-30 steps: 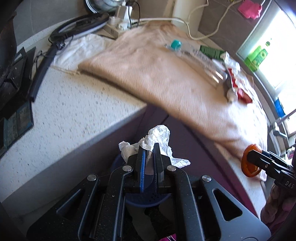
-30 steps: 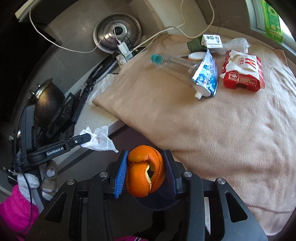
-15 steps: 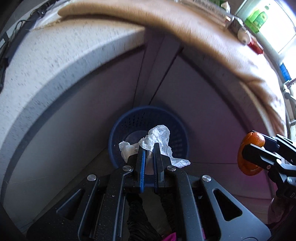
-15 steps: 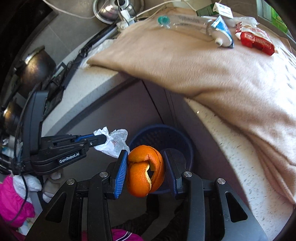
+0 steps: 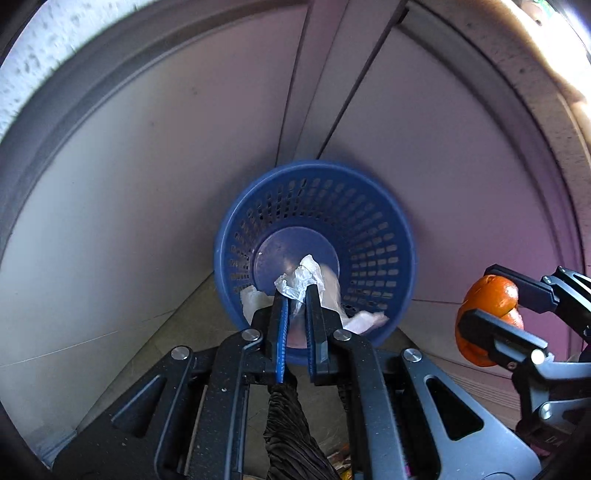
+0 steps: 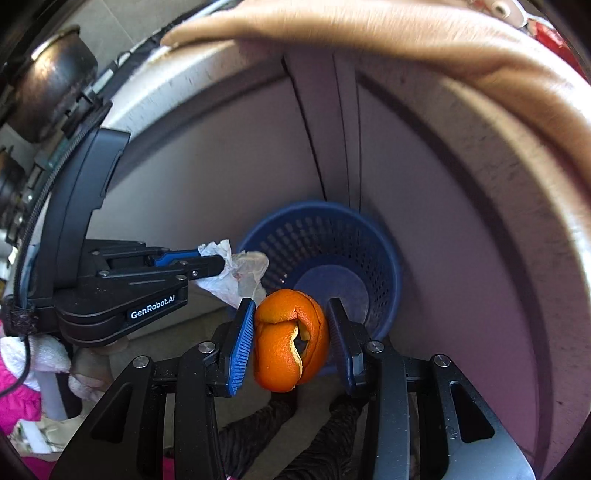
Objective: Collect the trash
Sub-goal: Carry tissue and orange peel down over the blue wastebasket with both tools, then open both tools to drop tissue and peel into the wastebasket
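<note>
A round blue perforated basket (image 5: 373, 236) stands on the floor in the cabinet corner; it also shows in the right wrist view (image 6: 384, 254). My left gripper (image 5: 297, 295) is shut on a crumpled white wrapper (image 5: 306, 275) and holds it over the basket's near rim; that wrapper (image 6: 236, 273) hangs at the basket's left edge in the right wrist view. My right gripper (image 6: 291, 314) is shut on an orange peel (image 6: 288, 343), just in front of the basket; the peel (image 5: 487, 310) sits to the basket's right in the left wrist view.
Pale cabinet doors (image 5: 147, 184) meet in a corner behind the basket. The countertop edge (image 6: 498, 155) curves overhead, draped with a beige cloth (image 6: 406, 33). Dark pots (image 6: 51, 81) stand on the counter at far left. Tiled floor (image 5: 177, 332) lies below.
Both grippers have dropped from counter height toward the floor and moved closer to the basket, which now fills more of each view. Both keep their hold on the wrapper and the peel.
</note>
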A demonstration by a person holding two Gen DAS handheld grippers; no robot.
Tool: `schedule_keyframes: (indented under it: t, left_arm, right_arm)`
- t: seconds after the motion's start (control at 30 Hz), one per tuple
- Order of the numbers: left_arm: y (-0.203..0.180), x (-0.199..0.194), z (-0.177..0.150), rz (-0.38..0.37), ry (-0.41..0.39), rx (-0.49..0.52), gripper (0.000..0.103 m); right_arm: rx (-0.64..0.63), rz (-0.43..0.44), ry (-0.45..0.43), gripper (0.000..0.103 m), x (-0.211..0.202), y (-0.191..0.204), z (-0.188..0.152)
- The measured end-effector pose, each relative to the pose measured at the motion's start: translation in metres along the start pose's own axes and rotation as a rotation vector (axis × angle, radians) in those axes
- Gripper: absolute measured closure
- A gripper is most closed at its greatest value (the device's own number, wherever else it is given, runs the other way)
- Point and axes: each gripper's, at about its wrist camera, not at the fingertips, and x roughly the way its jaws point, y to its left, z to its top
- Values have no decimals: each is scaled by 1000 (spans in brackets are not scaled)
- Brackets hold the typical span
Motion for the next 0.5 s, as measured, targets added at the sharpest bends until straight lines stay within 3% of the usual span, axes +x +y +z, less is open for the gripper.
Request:
schedule_keyframes:
  t: [0.5]
  left_arm:
    - [6, 27, 8, 40, 9, -13, 98]
  right_arm:
    - [-14, -34, 36, 64, 42, -10, 1]
